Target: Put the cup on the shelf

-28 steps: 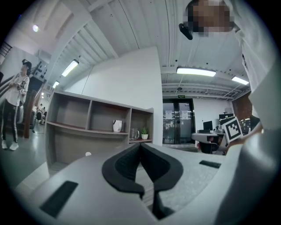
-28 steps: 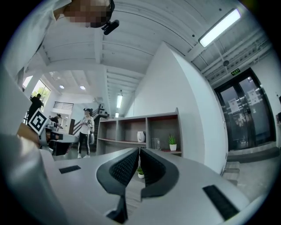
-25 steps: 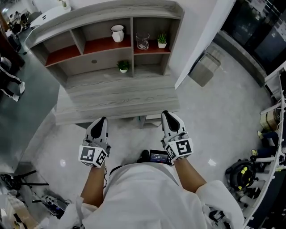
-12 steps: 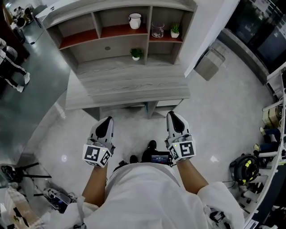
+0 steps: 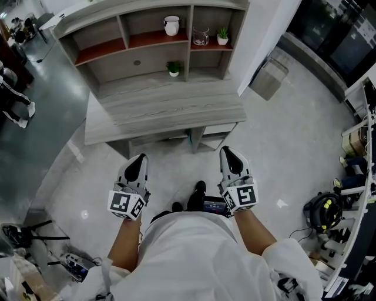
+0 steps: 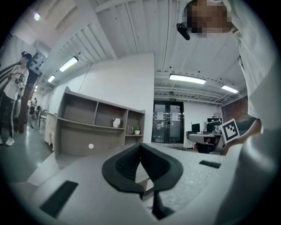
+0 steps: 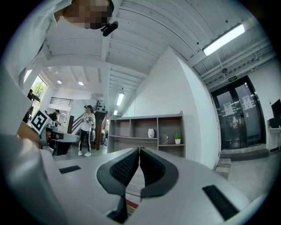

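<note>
A white cup (image 5: pixel 171 25) stands in the upper middle compartment of the grey shelf unit (image 5: pixel 126 14), and shows small in both gripper views (image 6: pixel 116 122) (image 7: pixel 150 132). A glass mug (image 5: pixel 201 36) and a small potted plant (image 5: pixel 222 36) stand in the compartment to its right. My left gripper (image 5: pixel 136 160) (image 6: pixel 140 145) and right gripper (image 5: pixel 229 151) (image 7: pixel 139 149) are held level over the floor, short of the desk (image 5: pixel 164 109). Both are shut with nothing between the pads.
A second small plant (image 5: pixel 173 68) sits on the desk under the shelves. A grey box (image 5: pixel 267 76) lies on the floor by the white wall. Gear clutters the right side (image 5: pixel 323 211) and the lower left (image 5: pixel 23 235). A person (image 7: pixel 88 127) stands beyond the desk.
Both grippers have drawn back from the desk's front edge and are now over bare floor. The shelf unit sits farther off in the head view. The jaws stay shut.
</note>
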### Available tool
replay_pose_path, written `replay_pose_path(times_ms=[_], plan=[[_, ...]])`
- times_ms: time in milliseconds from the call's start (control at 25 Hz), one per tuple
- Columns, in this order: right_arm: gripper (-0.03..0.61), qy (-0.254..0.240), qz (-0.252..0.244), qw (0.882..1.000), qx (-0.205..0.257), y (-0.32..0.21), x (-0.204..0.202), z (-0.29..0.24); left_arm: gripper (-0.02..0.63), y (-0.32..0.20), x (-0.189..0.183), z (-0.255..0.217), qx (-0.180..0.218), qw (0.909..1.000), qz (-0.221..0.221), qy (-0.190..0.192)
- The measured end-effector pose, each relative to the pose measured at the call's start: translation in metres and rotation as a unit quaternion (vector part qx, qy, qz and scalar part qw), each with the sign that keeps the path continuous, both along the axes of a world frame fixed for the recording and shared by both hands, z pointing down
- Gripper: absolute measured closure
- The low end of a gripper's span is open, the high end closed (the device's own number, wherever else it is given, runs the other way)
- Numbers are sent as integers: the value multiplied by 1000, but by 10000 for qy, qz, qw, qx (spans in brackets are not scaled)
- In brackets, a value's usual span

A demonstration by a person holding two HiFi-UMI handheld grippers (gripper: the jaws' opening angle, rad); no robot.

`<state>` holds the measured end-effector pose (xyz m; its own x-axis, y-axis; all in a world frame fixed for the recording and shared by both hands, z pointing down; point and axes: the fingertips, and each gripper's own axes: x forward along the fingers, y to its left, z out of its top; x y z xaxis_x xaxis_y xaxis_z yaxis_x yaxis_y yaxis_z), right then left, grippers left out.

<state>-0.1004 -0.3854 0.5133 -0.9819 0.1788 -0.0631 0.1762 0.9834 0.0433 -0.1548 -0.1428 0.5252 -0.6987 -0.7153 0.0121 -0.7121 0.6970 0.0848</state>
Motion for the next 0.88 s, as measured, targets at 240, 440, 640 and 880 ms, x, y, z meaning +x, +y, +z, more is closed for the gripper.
replay_pose_path(times_ms=[240,440,640,880], plan=[[543,6,90,10000,-25,0,6,5,604,-6,1,5,-47,9999,154,28],[542,-4,107,9999,-126,-3,1,6,604,-10,-1,8,-47,9997,216,78],[543,-19,100,9999,-137,-5,0,5,604,-13,-1,2,1,9996,281,55],[542,-35,173,9997,-176,-8,2,4,604,-15,-4,0,102,9994,329,57]])
